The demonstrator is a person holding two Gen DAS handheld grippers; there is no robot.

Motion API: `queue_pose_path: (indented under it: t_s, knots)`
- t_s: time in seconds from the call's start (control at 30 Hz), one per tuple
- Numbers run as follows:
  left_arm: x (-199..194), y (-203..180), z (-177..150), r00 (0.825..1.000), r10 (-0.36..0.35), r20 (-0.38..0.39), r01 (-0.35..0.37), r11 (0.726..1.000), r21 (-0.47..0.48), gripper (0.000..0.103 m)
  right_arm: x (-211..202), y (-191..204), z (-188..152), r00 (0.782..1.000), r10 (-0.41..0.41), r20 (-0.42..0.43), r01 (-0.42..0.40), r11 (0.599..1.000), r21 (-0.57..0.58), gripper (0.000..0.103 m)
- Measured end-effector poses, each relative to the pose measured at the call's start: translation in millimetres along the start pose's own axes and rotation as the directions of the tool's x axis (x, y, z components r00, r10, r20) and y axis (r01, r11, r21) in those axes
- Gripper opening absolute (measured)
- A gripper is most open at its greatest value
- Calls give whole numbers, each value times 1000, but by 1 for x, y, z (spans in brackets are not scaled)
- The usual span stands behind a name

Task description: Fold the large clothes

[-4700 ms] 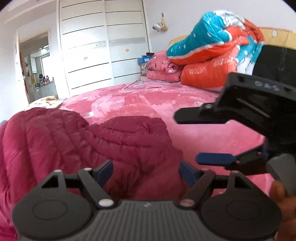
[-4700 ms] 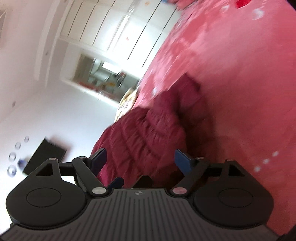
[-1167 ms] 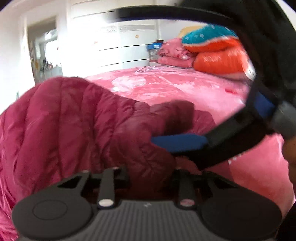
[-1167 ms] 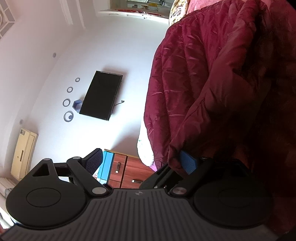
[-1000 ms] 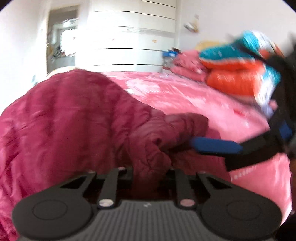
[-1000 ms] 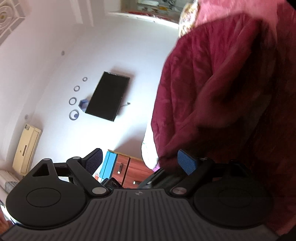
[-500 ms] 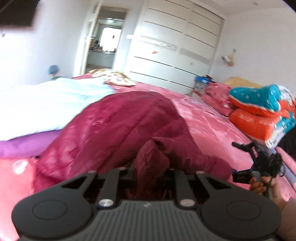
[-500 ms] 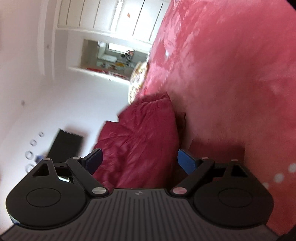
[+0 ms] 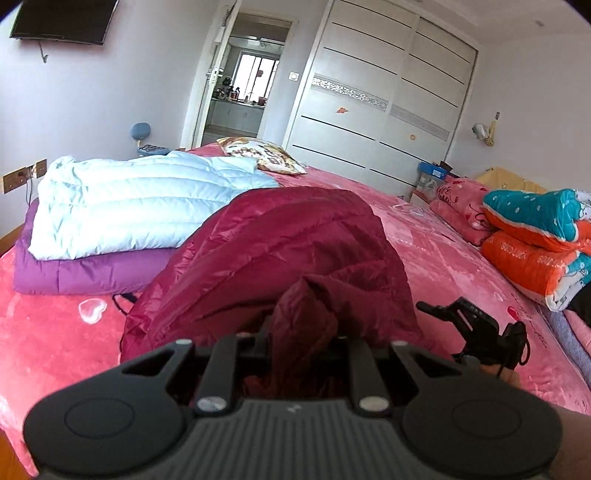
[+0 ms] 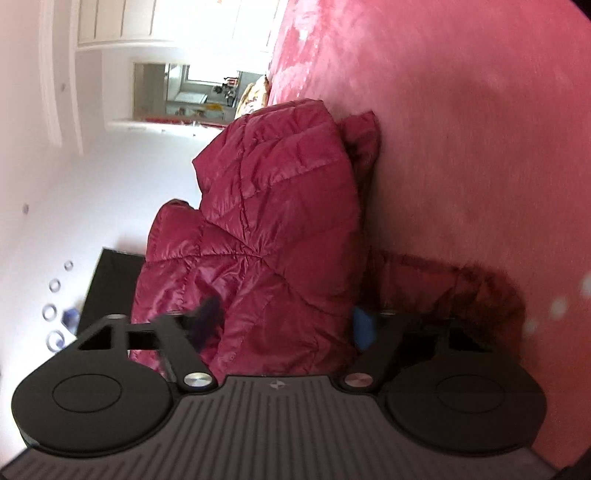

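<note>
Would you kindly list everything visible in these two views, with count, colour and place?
Puffer jacket: one, maroon, on bed centre.
Bed cover: one, pink.
Folded coats: two, pale blue atop purple, bed's left.
Quilts: stacked, teal and orange, right.
Pillow: one, patterned, far end.
Wardrobe: one, white, back wall.
TV: one, black, wall-mounted.
Left gripper: shut on jacket fabric.
Right gripper: open, jacket between fingers.

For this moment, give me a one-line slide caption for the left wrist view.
Left gripper shut on a bunched fold of the maroon puffer coat on the pink bed.
</note>
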State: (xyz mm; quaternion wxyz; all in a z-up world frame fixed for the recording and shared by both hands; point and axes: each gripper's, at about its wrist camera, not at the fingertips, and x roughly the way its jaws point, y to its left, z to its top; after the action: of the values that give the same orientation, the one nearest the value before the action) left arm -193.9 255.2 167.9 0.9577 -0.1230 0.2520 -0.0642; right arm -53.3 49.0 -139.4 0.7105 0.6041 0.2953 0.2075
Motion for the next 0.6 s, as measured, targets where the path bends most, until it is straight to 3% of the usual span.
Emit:
queue_pose_path:
  t_s: [0.03,0.07,0.13,0.27,0.37,0.47,0.6]
  knots:
    - [0,0,0,1000,3,3,-3,1000,-1,15,3,-3,-3,1000,11,1,-11,999,30,45]
    - [-3,-4,-2,1000,9,7,-9,1000,-1,15,6,-5,-6,1000,8,2,-8,999,47,32]
    - [-8,-3,-3,1000,12,14,-12,1000,0,15,0,-3,-6,1000,-17,10,16,999,37,25]
    - [-17,-8,-4,999,17,36,-17,1000,9,15,-9,20,-6,999,-7,45,8,1000,-20,17]
    - [-26,-12,-1,998,12,68,-13,1000,14,15,-29,45,-1,991,94,93,-89,995,-50,16]
    - [-39,-16,5,993,-10,114,7,1000,21,15,-51,71,4,959,242,145,-234,970,-65,15]
    - [-61,-28,17,978,-60,198,51,997,53,15,-85,107,11,911,364,193,-346,930,-120,15]
